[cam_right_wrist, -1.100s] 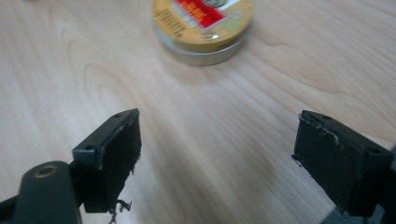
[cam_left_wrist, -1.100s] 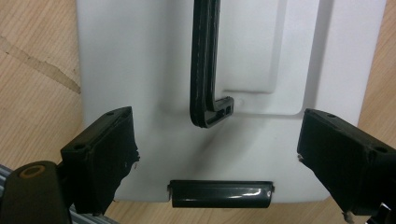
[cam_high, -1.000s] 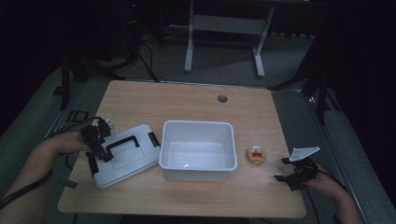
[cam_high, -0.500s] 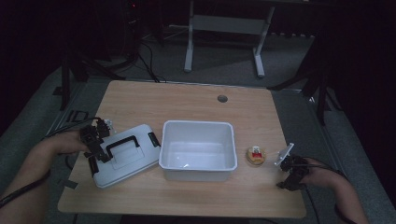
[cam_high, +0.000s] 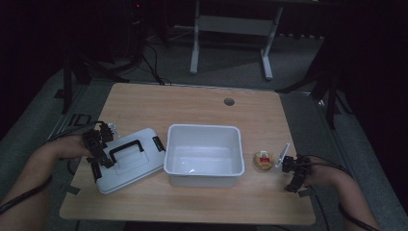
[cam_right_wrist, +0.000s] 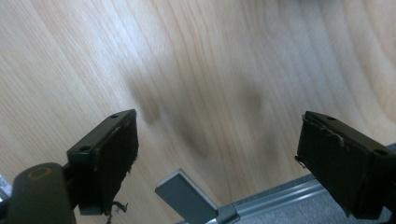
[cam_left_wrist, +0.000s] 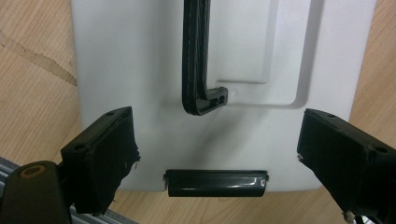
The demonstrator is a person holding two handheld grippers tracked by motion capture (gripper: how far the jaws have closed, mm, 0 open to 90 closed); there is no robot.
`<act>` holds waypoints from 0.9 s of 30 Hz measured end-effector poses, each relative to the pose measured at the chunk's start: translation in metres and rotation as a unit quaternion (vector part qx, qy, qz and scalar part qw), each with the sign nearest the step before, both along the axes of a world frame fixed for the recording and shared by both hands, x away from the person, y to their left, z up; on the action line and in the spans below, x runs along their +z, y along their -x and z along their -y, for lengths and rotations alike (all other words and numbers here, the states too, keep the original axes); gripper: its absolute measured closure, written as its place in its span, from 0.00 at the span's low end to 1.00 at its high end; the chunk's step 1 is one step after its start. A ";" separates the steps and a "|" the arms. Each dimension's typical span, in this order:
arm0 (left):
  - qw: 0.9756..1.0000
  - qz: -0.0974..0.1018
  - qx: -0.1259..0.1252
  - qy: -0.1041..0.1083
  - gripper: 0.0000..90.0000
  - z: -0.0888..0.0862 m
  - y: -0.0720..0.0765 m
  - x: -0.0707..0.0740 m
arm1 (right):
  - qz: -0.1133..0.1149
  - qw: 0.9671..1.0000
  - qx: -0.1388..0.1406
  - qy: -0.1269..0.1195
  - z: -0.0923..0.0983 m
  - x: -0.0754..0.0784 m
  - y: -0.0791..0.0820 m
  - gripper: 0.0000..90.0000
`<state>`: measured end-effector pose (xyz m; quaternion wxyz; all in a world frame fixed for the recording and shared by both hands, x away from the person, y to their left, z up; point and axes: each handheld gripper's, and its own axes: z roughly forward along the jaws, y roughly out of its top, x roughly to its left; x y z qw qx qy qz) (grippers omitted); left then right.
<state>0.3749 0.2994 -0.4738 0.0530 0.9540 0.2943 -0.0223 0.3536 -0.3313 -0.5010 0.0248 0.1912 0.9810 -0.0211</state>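
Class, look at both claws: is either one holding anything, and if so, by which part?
Nothing is held. The left claw stands open over the white lid, near its black latch; the right claw stands open over bare table.

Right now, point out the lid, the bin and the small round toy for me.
lid (cam_high: 129,163): high view, flat white top beside the black handle.
bin (cam_high: 203,128): high view, far rim.
toy (cam_high: 263,160): high view, its middle.

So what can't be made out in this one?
- Small round tan object with a red-and-white centre: too small and dim in the high view to identify.
- White plastic lid with black handle: cut off by the left gripper view's top edge.
- Wooden table: blurred in the right gripper view.
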 end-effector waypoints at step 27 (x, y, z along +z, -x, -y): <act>1.000 -0.002 -0.006 -0.003 0.12 0.003 0.001 0.002 | 0.038 0.996 0.045 -0.060 -0.043 0.021 -0.035 0.16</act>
